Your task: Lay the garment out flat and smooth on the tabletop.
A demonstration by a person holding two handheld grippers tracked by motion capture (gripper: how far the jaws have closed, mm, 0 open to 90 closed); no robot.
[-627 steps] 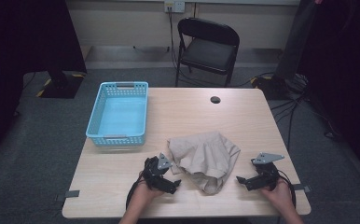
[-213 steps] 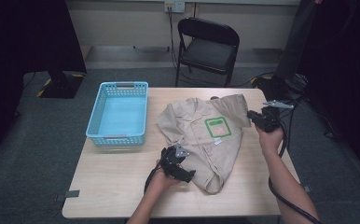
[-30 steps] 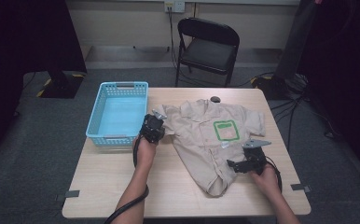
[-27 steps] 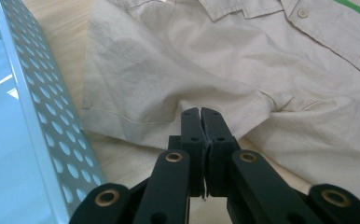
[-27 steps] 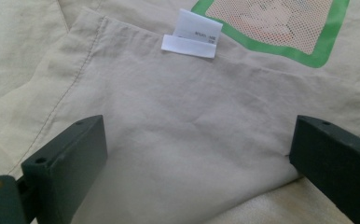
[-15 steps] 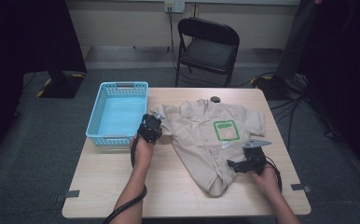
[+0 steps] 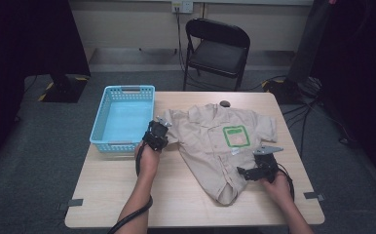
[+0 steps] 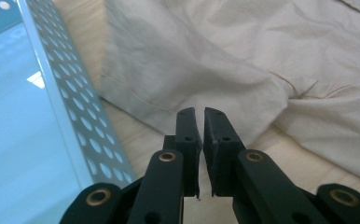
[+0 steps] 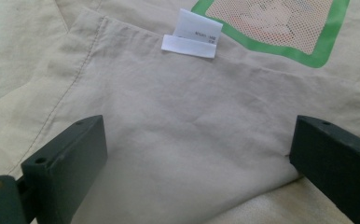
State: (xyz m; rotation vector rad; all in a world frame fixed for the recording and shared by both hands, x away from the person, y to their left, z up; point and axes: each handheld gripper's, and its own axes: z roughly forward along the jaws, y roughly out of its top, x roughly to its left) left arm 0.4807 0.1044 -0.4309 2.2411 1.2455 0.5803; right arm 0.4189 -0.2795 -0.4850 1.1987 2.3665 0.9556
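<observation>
Spreading goes best gently: beige short-sleeved cotton shirt (image 7: 215, 146) lies flat on the table; left gripper (image 8: 197, 122), jaws nearly together and empty, should regrip its sleeve; right gripper (image 9: 197, 154), jaws wide apart, straddles the hem.

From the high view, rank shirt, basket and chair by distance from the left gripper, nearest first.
1. Shirt: its sleeve is right at the left gripper, on its right.
2. Basket: just to its left.
3. Chair: beyond the table's far edge.
</observation>
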